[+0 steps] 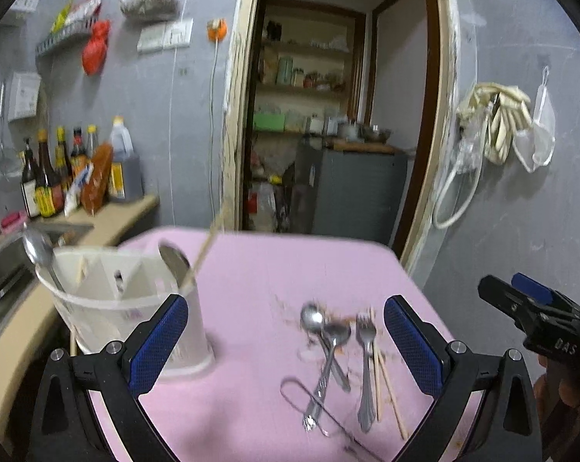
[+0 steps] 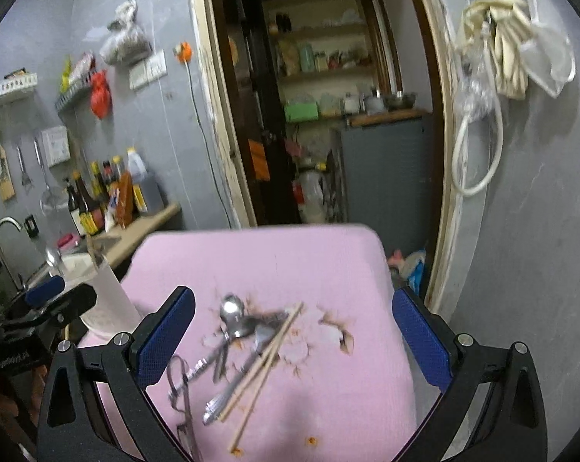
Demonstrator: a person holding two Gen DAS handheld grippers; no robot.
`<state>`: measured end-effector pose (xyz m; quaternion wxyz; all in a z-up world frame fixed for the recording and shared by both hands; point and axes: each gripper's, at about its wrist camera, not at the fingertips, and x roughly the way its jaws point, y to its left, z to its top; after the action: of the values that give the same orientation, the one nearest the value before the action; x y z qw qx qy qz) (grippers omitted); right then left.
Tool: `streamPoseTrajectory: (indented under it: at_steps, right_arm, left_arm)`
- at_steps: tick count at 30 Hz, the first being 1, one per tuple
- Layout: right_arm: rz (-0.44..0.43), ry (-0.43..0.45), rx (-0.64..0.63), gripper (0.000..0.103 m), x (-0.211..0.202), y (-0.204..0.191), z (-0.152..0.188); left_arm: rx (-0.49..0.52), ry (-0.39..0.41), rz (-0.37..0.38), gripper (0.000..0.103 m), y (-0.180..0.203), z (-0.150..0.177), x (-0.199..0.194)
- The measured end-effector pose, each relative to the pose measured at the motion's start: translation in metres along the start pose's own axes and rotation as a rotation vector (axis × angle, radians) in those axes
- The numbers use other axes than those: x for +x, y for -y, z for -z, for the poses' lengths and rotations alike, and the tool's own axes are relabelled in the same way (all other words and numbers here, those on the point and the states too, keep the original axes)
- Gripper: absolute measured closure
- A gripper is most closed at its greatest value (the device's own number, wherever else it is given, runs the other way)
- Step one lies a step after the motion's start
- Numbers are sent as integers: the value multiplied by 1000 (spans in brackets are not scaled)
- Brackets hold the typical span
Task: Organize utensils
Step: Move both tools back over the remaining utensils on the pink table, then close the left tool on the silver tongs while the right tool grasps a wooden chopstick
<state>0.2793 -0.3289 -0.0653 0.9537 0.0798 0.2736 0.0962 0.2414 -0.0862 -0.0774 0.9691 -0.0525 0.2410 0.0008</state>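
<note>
A white plastic utensil holder with inner dividers (image 1: 136, 308) is standing on the pink table top (image 1: 259, 269), just ahead of the left gripper (image 1: 286, 340) and partly behind its left finger. Two metal spoons are standing in it: one spoon (image 1: 35, 246) is leaning out over its far-left rim, and another spoon bowl (image 1: 174, 261) is rising at its right side. A thin wooden chopstick (image 1: 209, 238) is slanting up out of the holder's right edge, blurred by motion. How the compartments are shared cannot be made out.

The left gripper is hanging with its blue-padded fingers spread wide and nothing between them. Framed in that gap, loose on the table, are lying two crossed metal spoons (image 1: 324, 342), a metal fork (image 1: 366, 365), a pair of wooden chopsticks (image 1: 386, 385) just right of the fork, and a thin bent wire utensil (image 1: 309, 396) nearest the tool.

The right gripper (image 2: 293, 340) is likewise spread wide and empty, hovering over the same heap; from here the chopsticks are crossing the fork, and brown stains (image 2: 340, 335) are marking the cloth beyond. The heap is blurred in this view, so single pieces are hard to separate.
</note>
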Motion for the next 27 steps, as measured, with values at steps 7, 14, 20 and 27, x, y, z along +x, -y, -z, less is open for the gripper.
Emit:
streamPoseTrajectory:
  at_steps: [7,14,20,27]
  right_arm:
    - [-34,-158,16,27,43,5,25]
    - [-61,-294,21,48,80,3,44]
    - [-79,-386,3,61,106,-7,54]
    - [-100,-450,-6,64,122,-16,63]
  left_arm:
    - [-47,-166,7,2,-4,28,32]
    - [-129,-330,34,22,-16,48,65]
    - [-228,-428,81,36,-28,61,89]
    - [-315,-515,115,49,-34,68,116]
